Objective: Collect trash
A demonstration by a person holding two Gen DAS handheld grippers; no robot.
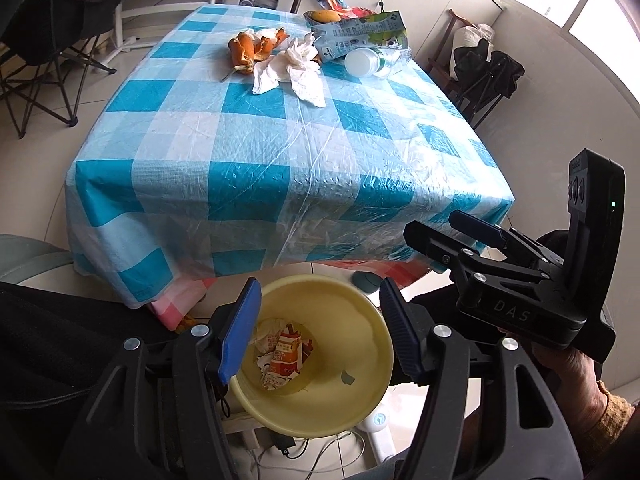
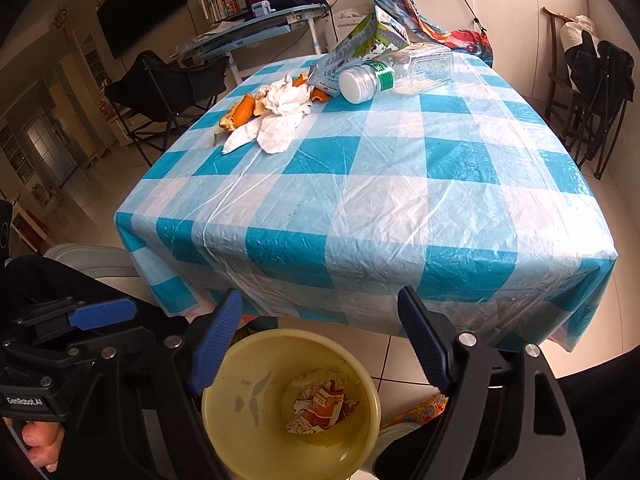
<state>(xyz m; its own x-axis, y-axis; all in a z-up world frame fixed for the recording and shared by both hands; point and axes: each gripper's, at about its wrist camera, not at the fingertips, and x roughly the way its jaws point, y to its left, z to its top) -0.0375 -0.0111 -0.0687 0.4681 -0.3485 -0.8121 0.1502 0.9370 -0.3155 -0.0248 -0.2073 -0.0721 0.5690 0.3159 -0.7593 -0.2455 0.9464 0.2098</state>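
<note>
A yellow trash bin (image 1: 360, 364) (image 2: 248, 440) stands on the floor before the table, with a crumpled red-and-white wrapper (image 1: 282, 360) (image 2: 320, 404) inside. My left gripper (image 1: 320, 340) is open and empty above the bin. My right gripper (image 2: 320, 344) is open and empty above it too, and shows at the right of the left wrist view (image 1: 452, 232). At the table's far end lie orange peels (image 1: 250, 48) (image 2: 240, 114), crumpled white tissues (image 1: 296, 66) (image 2: 280, 116), a green-white carton (image 1: 360, 34) (image 2: 360, 48) and a clear plastic bottle (image 1: 372, 60) (image 2: 400, 72).
The table wears a blue-and-white checked cloth (image 1: 280, 152) (image 2: 380, 200). A black folding chair (image 1: 44, 40) stands left, a dark chair with clothes (image 2: 592, 88) right. Cables and a white stand (image 1: 376, 428) lie on the floor by the bin.
</note>
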